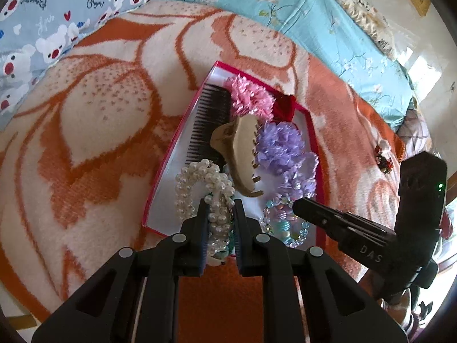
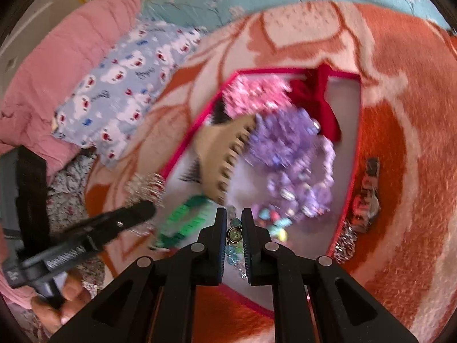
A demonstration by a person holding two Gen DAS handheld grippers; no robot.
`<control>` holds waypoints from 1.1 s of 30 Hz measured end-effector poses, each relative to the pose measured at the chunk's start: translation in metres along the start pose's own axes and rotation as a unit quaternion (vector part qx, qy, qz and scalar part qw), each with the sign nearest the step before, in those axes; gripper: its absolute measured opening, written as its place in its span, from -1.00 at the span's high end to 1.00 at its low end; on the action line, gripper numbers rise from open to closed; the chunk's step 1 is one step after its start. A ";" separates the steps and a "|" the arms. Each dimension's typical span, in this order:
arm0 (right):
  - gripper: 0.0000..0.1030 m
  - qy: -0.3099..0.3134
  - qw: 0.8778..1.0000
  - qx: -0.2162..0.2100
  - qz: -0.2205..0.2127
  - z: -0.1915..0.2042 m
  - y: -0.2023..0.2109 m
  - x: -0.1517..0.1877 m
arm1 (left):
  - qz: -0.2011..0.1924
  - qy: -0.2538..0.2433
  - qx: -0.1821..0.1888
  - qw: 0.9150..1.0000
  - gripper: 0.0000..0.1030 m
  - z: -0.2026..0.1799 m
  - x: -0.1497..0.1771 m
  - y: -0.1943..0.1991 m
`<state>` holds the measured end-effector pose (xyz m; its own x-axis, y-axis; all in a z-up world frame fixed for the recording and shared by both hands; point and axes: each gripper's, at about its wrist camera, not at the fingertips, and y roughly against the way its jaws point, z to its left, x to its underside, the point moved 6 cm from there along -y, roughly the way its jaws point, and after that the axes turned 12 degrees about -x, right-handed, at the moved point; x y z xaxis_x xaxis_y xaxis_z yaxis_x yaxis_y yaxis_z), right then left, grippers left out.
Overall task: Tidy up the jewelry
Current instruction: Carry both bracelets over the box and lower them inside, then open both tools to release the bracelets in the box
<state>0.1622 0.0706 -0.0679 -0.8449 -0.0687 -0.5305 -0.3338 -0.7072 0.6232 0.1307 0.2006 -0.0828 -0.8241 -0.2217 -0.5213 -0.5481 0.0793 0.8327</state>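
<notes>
Left gripper (image 1: 220, 208) jaws narrow, clamped on pearl bracelet (image 1: 200, 188); right gripper (image 2: 234, 217) jaws clamped on blue bead bracelet (image 2: 232, 253), over red-rimmed box (image 1: 160, 183).

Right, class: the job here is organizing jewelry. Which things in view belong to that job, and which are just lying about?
Part of the job:
- pink-rimmed box
- pearl bracelet in the left tool
- blue crystal bead string in the right tool
- purple scrunchie, pink scrunchie, tan claw clip, comb

Lying about:
- orange blanket
- bear-print pillow
- floral sheet
</notes>
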 end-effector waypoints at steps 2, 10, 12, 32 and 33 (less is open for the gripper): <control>0.81 -0.010 1.000 0.007 0.004 -0.012 -0.002 0.004 | 0.006 -0.001 -0.004 1.000 0.75 0.000 0.002 -0.007; 0.80 -0.013 1.000 0.020 0.006 -0.025 -0.001 0.005 | 0.020 -0.004 -0.013 1.000 0.73 -0.003 0.004 -0.024; 0.79 -0.010 1.000 0.021 0.006 -0.024 -0.001 0.005 | 0.023 -0.005 -0.014 1.000 0.73 -0.004 0.005 -0.026; 0.44 -0.017 1.000 0.013 -0.006 -0.023 0.005 0.005 | 0.024 -0.013 -0.020 0.999 0.33 -0.003 0.007 -0.025; 0.44 -0.017 1.000 0.012 -0.007 -0.023 0.006 0.005 | 0.025 -0.012 -0.019 0.999 0.33 -0.003 0.007 -0.025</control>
<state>0.1656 0.0496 -0.0799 -0.8541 -0.0343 -0.5189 -0.3551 -0.6905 0.6302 0.1388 0.1941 -0.1064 -0.8535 -0.1949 -0.4832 -0.5010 0.0519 0.8639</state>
